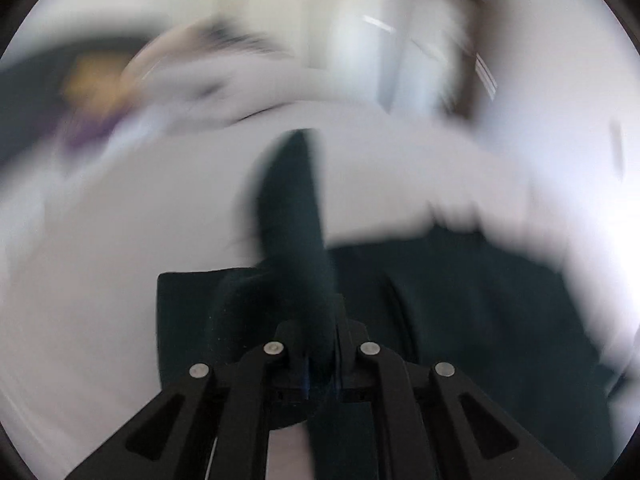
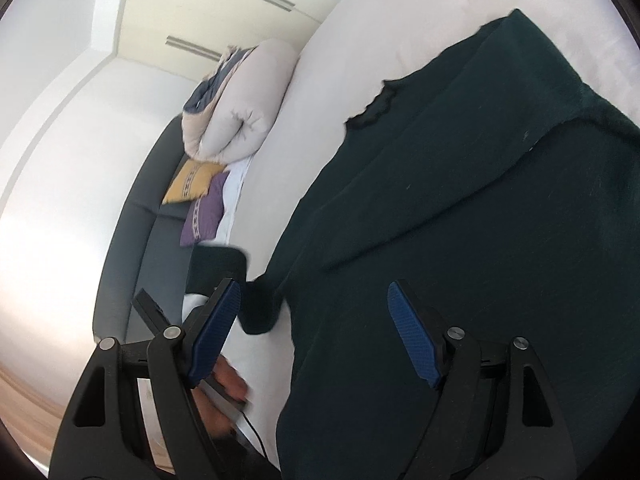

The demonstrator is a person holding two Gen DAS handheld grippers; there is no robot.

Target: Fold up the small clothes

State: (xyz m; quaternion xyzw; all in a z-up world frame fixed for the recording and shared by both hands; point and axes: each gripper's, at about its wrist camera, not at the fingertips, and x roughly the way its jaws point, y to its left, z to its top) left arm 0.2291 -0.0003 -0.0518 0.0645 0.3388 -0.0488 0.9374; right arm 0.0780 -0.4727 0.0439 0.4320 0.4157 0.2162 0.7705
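A dark green garment [image 2: 460, 216] lies spread on the white bed [image 2: 352, 52]. In the blurred left wrist view my left gripper [image 1: 320, 340] is shut on a fold of the same garment [image 1: 292, 208], which stands up from between its fingers. My right gripper [image 2: 316, 328] is open and empty, hovering just above the garment's near part, its blue pads [image 2: 412, 336] apart. The left gripper also shows in the right wrist view [image 2: 160, 312], at the garment's sleeve [image 2: 216, 264].
A rolled beige duvet [image 2: 240, 108], a yellow cushion [image 2: 192, 182] and a purple cushion [image 2: 204, 212] lie at the bed's head by a dark headboard [image 2: 136, 216]. White wardrobe doors [image 2: 224, 12] stand behind. The left wrist view is motion-blurred.
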